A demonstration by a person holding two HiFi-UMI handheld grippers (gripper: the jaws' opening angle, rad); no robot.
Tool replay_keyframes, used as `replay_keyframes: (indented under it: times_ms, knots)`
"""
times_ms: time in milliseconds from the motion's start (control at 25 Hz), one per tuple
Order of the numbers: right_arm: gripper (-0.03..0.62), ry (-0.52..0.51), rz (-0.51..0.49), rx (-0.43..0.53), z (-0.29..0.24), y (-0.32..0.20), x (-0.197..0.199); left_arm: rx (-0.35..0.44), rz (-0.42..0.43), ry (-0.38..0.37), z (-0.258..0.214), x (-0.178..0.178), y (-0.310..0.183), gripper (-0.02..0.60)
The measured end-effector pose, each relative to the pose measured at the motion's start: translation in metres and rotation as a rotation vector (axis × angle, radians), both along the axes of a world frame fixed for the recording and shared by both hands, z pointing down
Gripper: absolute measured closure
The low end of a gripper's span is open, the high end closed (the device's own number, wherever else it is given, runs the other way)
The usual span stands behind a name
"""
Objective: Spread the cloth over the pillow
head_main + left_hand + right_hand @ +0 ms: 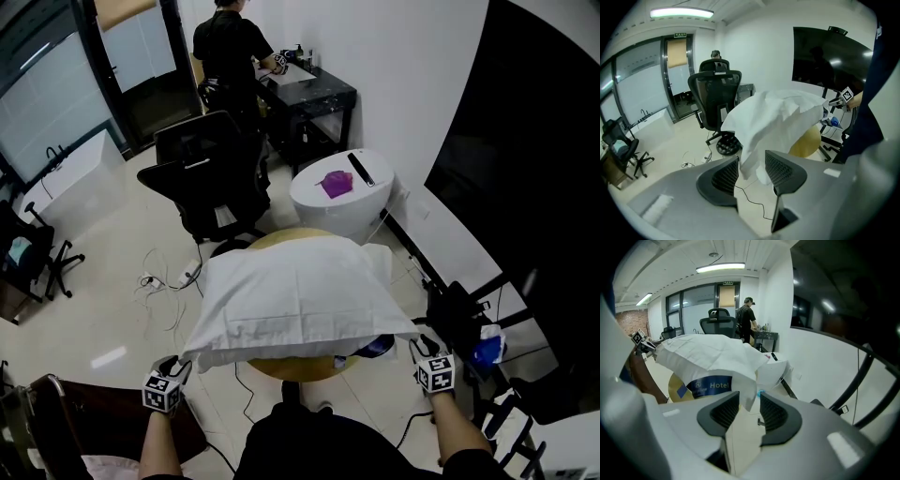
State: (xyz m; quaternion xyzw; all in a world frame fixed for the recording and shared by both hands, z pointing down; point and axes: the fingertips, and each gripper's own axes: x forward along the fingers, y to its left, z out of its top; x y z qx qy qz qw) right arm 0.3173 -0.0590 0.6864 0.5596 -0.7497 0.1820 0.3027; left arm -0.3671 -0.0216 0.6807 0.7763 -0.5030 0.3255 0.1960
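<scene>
We face a round yellow table [298, 368] where the white cloth [300, 291] lies draped over the pillow [710, 385]. Our left hand-held gripper [751, 165] has its jaws spread, with one near corner of the cloth hanging between them. Our right hand-held gripper [749, 405] is spread too, around the other near corner. The pillow's blue printed end shows under the cloth's near edge.

Pillow [377, 348] under cloth [300, 295] on round tan table [298, 368]
</scene>
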Motion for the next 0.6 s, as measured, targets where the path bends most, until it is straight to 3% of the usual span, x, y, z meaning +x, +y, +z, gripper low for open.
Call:
replay_keyframes:
  times_ms: [320, 480, 600]
  knots:
    - [0.441, -0.025, -0.008, 0.225, -0.097, -0.016, -0.013, 0.243, 0.040, -0.046, -0.107, -0.004, -0.023, 0.405]
    - [0.441, -0.062, -0.098, 0.307, -0.141, -0.042, -0.055, 0.290, 0.171, -0.090, -0.140, 0.034, -0.052, 0.405]
    - [0.441, -0.064, -0.235, 0.286, -0.148, -0.063, -0.098, 0.269, 0.298, -0.134, -0.134, 0.068, -0.075, 0.407]
